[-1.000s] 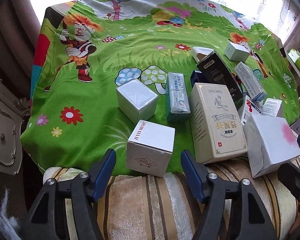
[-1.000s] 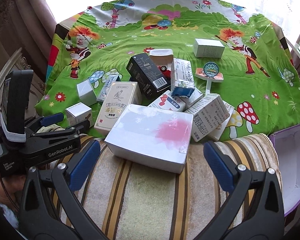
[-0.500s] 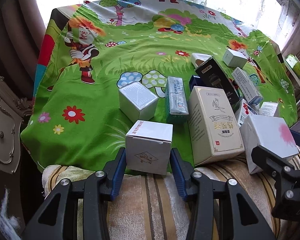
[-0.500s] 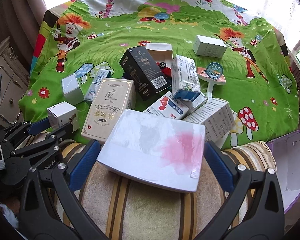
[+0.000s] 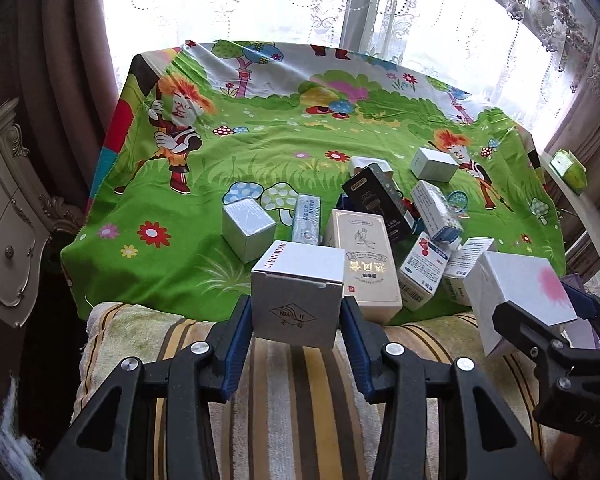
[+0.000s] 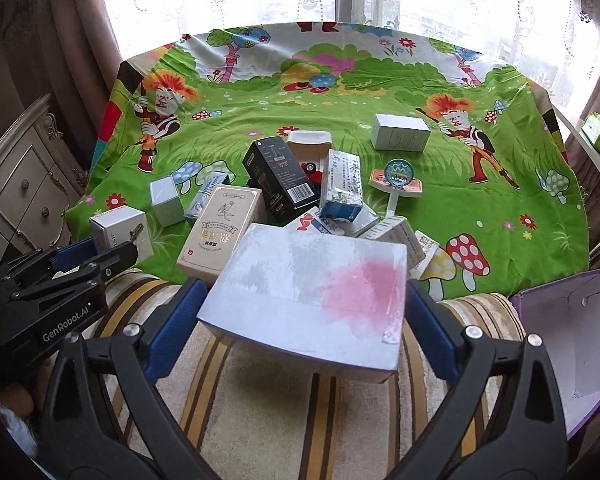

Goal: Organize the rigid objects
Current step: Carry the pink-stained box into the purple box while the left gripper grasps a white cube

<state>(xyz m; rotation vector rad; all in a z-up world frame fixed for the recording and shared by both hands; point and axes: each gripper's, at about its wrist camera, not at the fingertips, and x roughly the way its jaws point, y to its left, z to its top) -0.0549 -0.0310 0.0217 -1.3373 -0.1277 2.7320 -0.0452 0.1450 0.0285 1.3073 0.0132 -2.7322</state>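
my left gripper clamps the small white cardboard cube box; my right gripper grips the wide white pink-stained carton, both above the table's striped near edge.

Both grippers are black plastic with silver screws, blue-padded fingers and white "GenRobot.AI" lettering

I see a printed green cloth, smooth with a slight sheen, draped over the surface. Below it lies a striped towel, plush and rough-piled. The small white box looks like matt cardboard; the larger white box is glossier, its paper face scuffed. The black carton shines. My left hand-held gripper is matt black plastic with blue pads and metal screws.
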